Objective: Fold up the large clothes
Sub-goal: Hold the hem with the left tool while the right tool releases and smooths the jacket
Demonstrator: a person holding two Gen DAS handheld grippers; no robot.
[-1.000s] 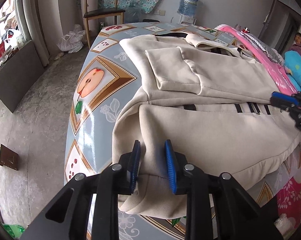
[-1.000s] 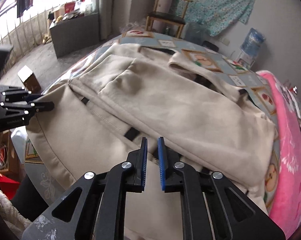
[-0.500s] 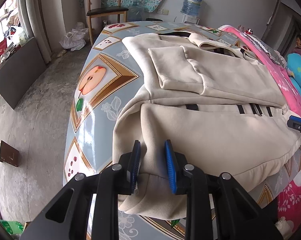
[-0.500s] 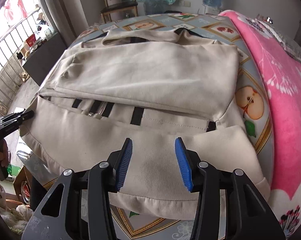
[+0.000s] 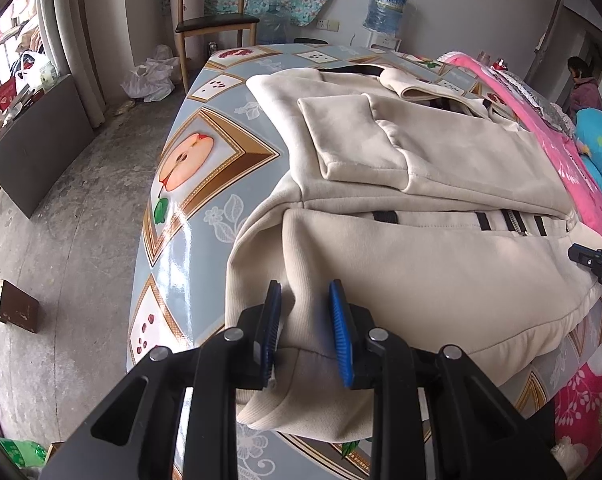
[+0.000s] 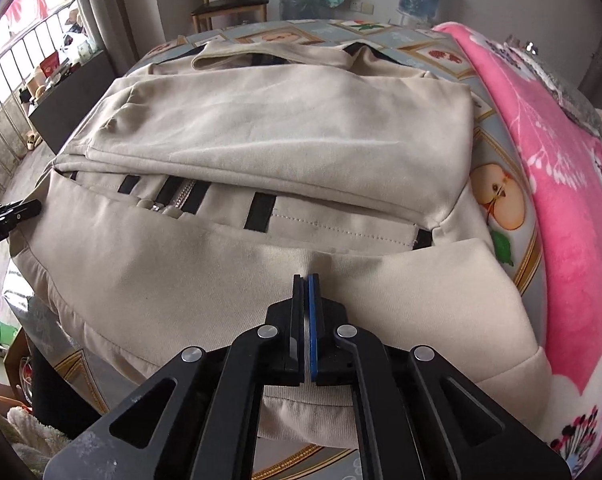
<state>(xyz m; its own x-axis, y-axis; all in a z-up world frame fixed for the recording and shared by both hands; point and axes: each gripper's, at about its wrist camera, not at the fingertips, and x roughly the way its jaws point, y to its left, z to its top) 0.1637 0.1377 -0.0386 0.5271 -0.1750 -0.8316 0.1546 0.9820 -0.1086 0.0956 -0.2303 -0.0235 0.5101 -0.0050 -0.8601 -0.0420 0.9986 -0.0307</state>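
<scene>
The jacket is lying flat on the worktop, its sleeves folded across the body and its collar pointing away toward the chair. Its long axis is running from the near hem to that collar. Both tools are sitting at the near hem, on opposite corners. The left tool is gripping a raised ridge of hem cloth between its blue pads. The right tool has just been closing and is pinching a small pleat of fabric, jaws nearly together. Judging by this, the coming fold is carrying the hem away, toward the collar. A pink blanket is lying beside the jacket's right edge.
</scene>
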